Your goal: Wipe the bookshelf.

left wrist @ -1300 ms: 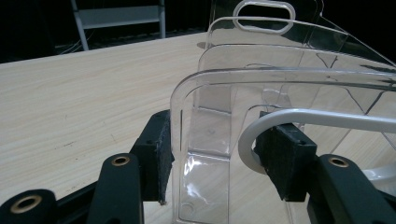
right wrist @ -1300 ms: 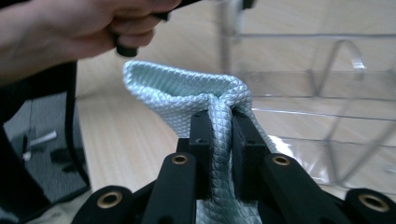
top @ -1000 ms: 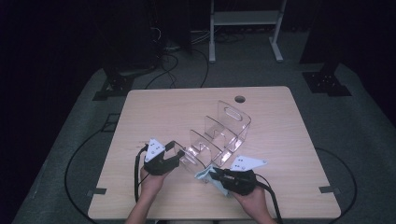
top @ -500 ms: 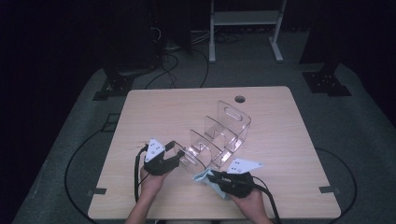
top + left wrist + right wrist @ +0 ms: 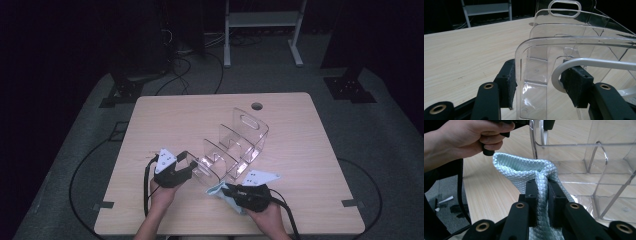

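Note:
A clear acrylic desk organizer [image 5: 235, 142] with several upright dividers stands in the middle of the wooden table [image 5: 300, 150]. My left gripper [image 5: 192, 167] is shut on its near end wall. In the left gripper view the two pads [image 5: 509, 85] press on that clear wall [image 5: 534, 75] from both sides. Just right of it, near the table's front edge, my right gripper [image 5: 227, 190] is shut on a pale mint cloth [image 5: 217, 192]. In the right gripper view the quilted cloth [image 5: 524, 170] bunches up between the shut jaws, close to the organizer's base [image 5: 599, 170].
A round cable hole [image 5: 257, 106] sits near the table's far edge. Beyond the table a white metal frame [image 5: 260, 20], black stand bases [image 5: 350, 87] and cables lie on the grey floor. The hand [image 5: 461, 140] holding the left gripper appears in the right gripper view.

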Motion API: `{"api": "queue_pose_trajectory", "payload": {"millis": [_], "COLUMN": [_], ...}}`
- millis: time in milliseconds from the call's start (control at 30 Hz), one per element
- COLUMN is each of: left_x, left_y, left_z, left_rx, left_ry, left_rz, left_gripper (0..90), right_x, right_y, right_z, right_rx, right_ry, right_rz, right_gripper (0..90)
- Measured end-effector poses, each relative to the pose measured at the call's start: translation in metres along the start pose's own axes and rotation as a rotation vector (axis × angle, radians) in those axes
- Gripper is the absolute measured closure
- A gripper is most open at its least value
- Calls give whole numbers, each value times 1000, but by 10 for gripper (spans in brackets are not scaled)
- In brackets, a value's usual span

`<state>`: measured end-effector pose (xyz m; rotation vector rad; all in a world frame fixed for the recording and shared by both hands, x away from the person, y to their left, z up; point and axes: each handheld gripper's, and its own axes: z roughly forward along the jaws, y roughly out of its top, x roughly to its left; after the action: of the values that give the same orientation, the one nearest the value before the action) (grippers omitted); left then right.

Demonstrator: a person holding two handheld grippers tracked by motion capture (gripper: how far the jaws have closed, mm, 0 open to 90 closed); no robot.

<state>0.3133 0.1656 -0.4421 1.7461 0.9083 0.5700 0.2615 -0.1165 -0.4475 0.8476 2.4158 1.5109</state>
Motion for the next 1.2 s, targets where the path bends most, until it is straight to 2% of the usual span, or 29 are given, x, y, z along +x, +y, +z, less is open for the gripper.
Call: {"api": "queue_pose_trajectory", "payload": {"millis": [133,367,500,567,700,867,1000,1067,1200], "left_x": [0,1,1,1,2,2,2,2,5], "left_y": [0,0,0,0,0,0,0,0,1], "left_z": [0,0,0,0,-1,0,0,0,-1], "left_rx": [0,1,0,0,2,0,-1,0,9], "left_ry": [-3,-4,-6,-6,-8,-11,-13,-13,-47], "left_rz": [0,3,4,2,9,5,4,4,9], "left_gripper": [465,465,465,465,465,464,465,464,451], "right_x": [3,0,2,2,-1,1,-1,1,-1], "right_y": [7,-1,7,6,-1,6,2,1,2], "right_z": [-8,1,-9,-8,-1,-9,-4,-3,-4], "right_rx": [-41,-8,-54,-54,-19,-54,-37,-33,-31], "right_ry": [-7,13,9,8,22,17,26,23,28], "right_rz": [-17,11,4,5,28,18,33,23,26], "right_gripper": [798,798,798,798,798,798,798,798,798]}}
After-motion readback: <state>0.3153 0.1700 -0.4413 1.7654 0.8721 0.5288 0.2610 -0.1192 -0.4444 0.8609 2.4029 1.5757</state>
